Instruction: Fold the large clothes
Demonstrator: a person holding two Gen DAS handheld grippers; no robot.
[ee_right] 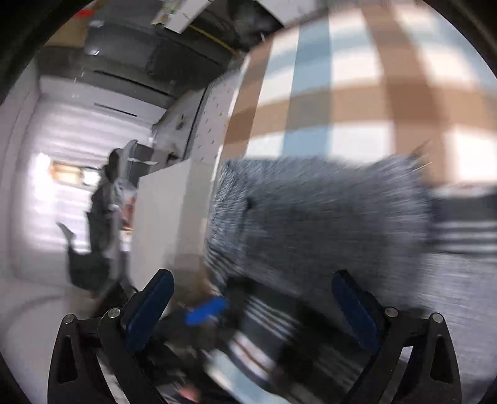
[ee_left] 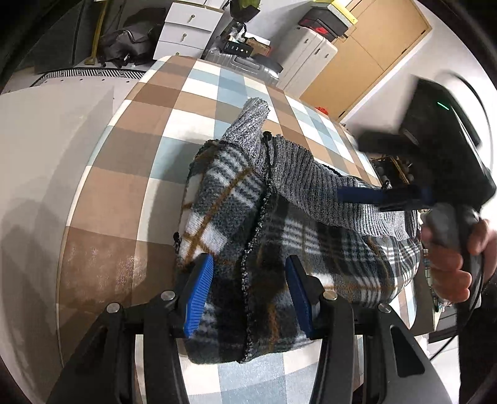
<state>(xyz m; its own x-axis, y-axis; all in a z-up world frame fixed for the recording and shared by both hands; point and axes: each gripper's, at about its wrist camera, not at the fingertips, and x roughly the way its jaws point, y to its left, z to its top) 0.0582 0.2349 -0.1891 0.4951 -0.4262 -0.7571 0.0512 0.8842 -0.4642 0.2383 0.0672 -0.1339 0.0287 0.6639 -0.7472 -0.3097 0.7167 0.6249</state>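
Observation:
A plaid fleece garment [ee_left: 236,223] with grey knit sleeves [ee_left: 298,174] lies bunched and partly folded on a checked cloth [ee_left: 130,167]. My left gripper [ee_left: 248,289] is open, its blue pads straddling the garment's near edge without clamping it. My right gripper [ee_left: 366,195] hovers over the grey sleeve at the right, blurred by motion. In the right wrist view the right gripper [ee_right: 251,304] is open and empty, with the blurred grey sleeve [ee_right: 310,217] just ahead of it and the left gripper's blue pad [ee_right: 206,309] low between its fingers.
The checked cloth [ee_right: 341,93] covers a table. White drawers [ee_left: 189,28], a dark bag [ee_left: 127,43], a suitcase [ee_left: 245,65] and a wooden cabinet [ee_left: 366,59] stand beyond the far edge. A white surface [ee_left: 46,149] lies at left.

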